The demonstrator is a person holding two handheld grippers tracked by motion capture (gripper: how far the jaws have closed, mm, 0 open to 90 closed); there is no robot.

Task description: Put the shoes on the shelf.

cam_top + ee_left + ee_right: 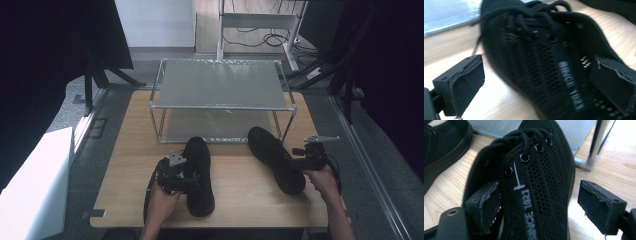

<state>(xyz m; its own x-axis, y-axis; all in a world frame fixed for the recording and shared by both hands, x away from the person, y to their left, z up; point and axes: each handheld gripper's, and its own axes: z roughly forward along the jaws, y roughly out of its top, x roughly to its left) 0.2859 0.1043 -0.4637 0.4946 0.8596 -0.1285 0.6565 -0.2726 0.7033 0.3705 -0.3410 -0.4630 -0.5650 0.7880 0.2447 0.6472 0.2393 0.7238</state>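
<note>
High view: shoe rack (222, 106) shelves bare; both black shoes (199, 175) on table (130, 150).

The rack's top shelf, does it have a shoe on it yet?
No, the top shelf of the rack is bare; both black shoes sit on the table.

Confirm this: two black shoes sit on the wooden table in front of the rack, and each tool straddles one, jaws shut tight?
Not shut. Left tool and right tool straddle their shoes with jaws apart, as both gripper views show. Table and rack are right.
</note>
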